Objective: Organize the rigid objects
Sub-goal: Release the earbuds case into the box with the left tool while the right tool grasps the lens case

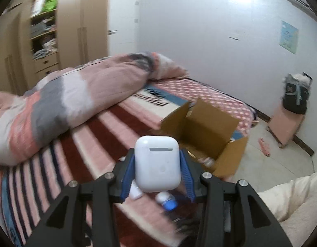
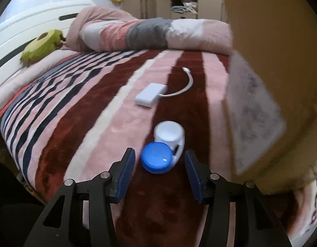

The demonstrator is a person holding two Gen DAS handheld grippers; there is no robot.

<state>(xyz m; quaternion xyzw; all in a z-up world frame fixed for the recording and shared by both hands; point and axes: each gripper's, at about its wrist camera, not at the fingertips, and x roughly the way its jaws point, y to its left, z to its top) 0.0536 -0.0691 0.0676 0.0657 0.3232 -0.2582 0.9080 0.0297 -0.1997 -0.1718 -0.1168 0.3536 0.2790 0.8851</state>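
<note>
White earbud case [image 1: 157, 163] clamped in left gripper [image 1: 157, 177], bound for cardboard box [image 1: 203, 131]; right gripper [image 2: 160, 171] spread around blue-lidded container [image 2: 163, 152]

Glossy smooth white plastic case [image 1: 157, 164], matt brown cardboard box [image 1: 208, 127], plush fuzzy blanket [image 2: 96, 123], ribbed blue claw pads [image 2: 126, 175], shiny blue plastic lid [image 2: 157, 160].

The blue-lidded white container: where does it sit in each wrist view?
Left wrist: blue-lidded white container at bottom centre, on the striped blanket below the held earbud case.
Right wrist: lower centre, just ahead of the open right claw.
Shared landmark: white adapter.
</note>
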